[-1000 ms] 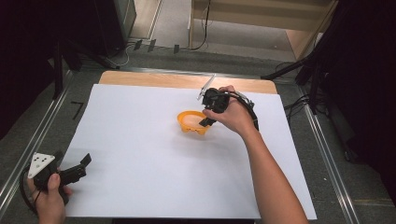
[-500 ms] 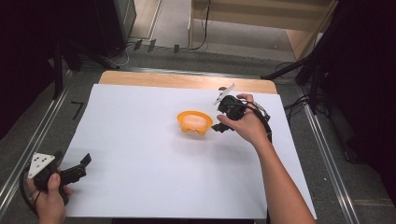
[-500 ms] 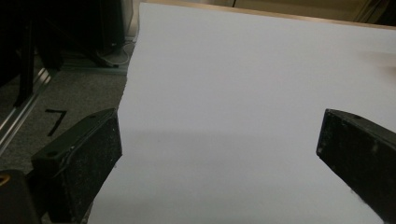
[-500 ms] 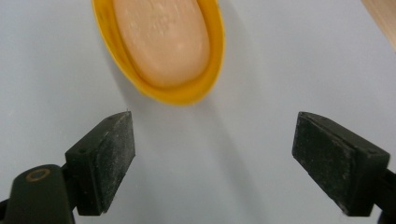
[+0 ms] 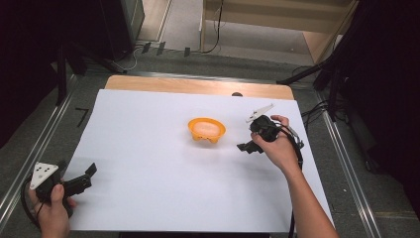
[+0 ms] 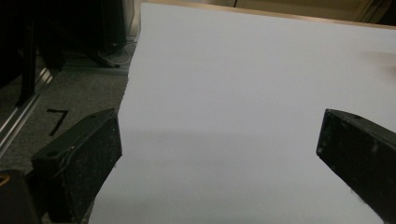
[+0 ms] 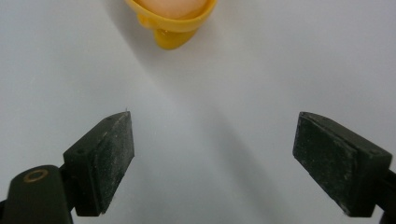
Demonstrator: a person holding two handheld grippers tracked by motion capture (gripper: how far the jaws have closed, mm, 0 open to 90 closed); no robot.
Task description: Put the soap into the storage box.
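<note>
The bowl (image 5: 206, 129) stands alone mid-surface (image 5: 148, 198). The right gripper (image 5: 246, 147), just beside it, has its fingers spread and empty after opening; pull straight away without nudging it. The left gripper (image 5: 81, 181) idles, spread.

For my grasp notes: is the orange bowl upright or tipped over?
Upright. The orange bowl rests on the white sheet with its opening facing up.

Bowl (image 5: 206, 130) is sitting on the sheet (image 5: 148, 198), near its middle, toward the far side. Sheet is lying on the table (image 5: 198, 85), whose far edge is showing behind it. Right gripper (image 5: 246, 147) is hovering just right of the bowl, apart from it. Left gripper (image 5: 84, 177) is resting at the sheet's near left corner, well apart from the bowl.
</note>
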